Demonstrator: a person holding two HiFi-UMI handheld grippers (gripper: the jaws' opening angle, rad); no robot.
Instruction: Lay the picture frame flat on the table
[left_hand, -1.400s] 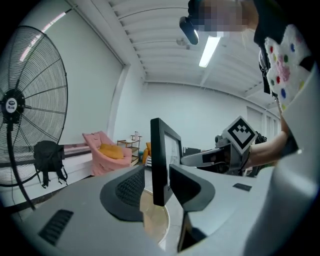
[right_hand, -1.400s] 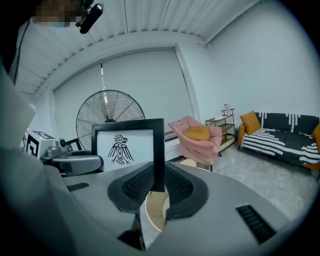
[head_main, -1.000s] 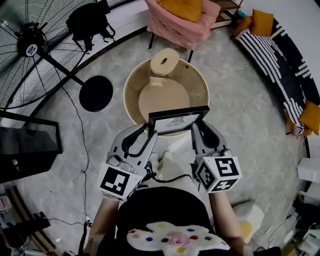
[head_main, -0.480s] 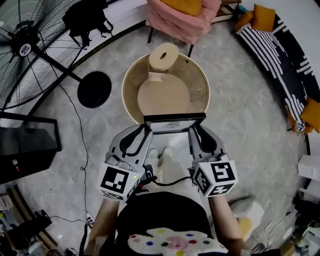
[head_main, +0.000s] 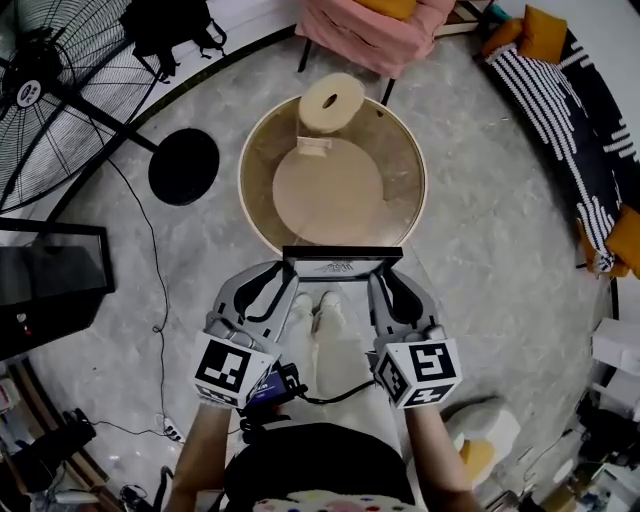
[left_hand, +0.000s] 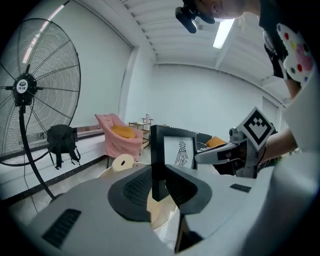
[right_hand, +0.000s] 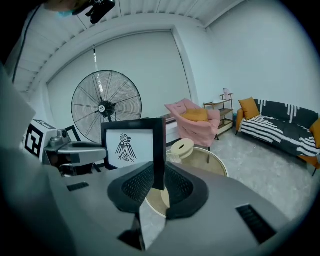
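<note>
While the picture frame (head_main: 342, 262) stands upright in the air at the 6 o'clock rim of the round table (head_main: 405, 150), the step in hand is the carry-and-lower, not yet the laying down. The left gripper (head_main: 288, 272) grasps the frame's 9 o'clock side; its jaws have just been closing, and the left gripper view shows the black side bar pinched between the pads. The right gripper (head_main: 383, 278) is clenched on the 3 o'clock side bar, which the right gripper view shows squeezed between its pads. The bird print faces back toward the person.

A pale wooden ring (head_main: 332, 100) sits at the table's 12 o'clock edge, well apart from the frame, so the middle of the top looks free for it.

Judging from this, the next move calls for bringing the frame over the tabletop toward 12 o'clock, then tipping both grippers together so that it comes down flat. Both sides should drop evenly, and neither grip should loosen until the frame rests on the table.
</note>
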